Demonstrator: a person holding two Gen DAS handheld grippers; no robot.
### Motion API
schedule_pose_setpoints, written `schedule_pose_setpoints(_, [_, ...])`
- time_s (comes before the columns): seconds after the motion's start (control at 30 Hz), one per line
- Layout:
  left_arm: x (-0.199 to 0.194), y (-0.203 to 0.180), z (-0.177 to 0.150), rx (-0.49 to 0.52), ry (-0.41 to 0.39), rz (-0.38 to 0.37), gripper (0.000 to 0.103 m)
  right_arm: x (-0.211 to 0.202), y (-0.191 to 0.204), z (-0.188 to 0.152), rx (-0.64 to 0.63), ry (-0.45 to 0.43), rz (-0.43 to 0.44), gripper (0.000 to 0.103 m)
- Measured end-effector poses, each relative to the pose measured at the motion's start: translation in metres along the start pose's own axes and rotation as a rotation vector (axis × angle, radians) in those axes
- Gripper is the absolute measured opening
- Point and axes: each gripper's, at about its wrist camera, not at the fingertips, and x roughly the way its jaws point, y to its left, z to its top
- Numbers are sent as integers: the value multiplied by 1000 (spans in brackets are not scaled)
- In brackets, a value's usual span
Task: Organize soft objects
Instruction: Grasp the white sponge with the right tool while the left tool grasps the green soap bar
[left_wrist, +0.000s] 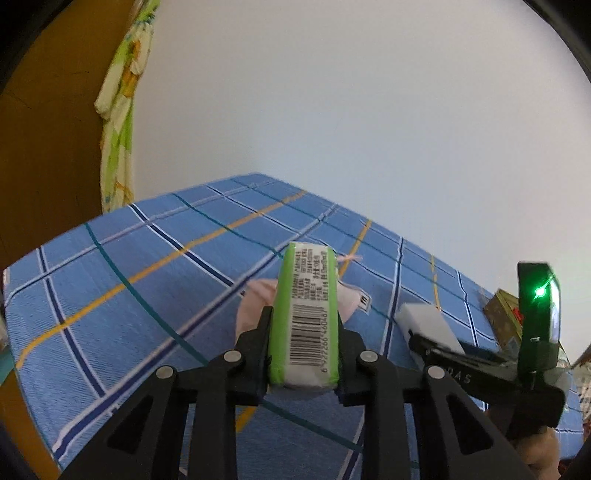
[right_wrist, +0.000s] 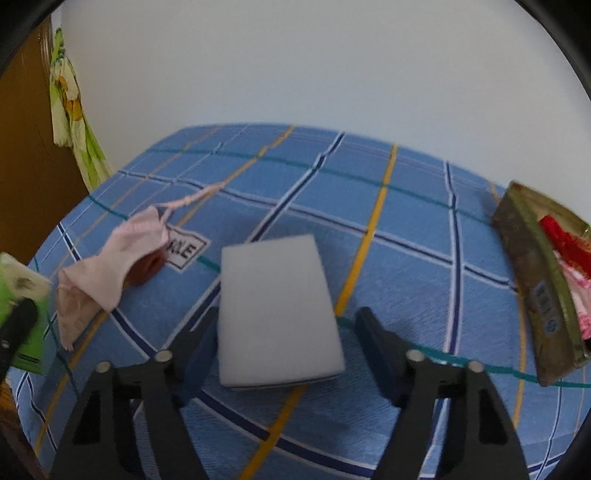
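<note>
My left gripper (left_wrist: 304, 325) is shut on a green tissue pack (left_wrist: 306, 310) with a barcode, held above the blue plaid cloth (left_wrist: 147, 277). A pink fabric pouch (left_wrist: 255, 302) lies on the cloth behind the pack; it also shows in the right wrist view (right_wrist: 110, 266), with a dark red thing beside it. My right gripper (right_wrist: 286, 317) is open, with its fingers on either side of a white sponge block (right_wrist: 277, 310) that lies on the cloth. The tissue pack shows at the left edge of the right wrist view (right_wrist: 18, 295).
A box (right_wrist: 543, 280) with red and pink contents stands at the right edge of the cloth. A green and yellow cloth (left_wrist: 118, 110) hangs by a wooden door (left_wrist: 48, 147) at the left. A white wall lies behind.
</note>
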Motion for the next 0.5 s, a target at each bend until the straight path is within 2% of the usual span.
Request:
schedule_pose_setpoints(0.13, [-4, -4, -1, 17, -27, 19, 29, -3, -2, -2, -18, -4, 41, 56])
schedule_pose_setpoints(0.3, [-2, -9, -2, 17, -21, 31, 29, -17, -17, -9, 6, -40, 119, 54])
schedule_pose_setpoints(0.5, [-2, -32, -1, 41, -27, 19, 29, -67, -50, -13, 64, -201, 238, 54])
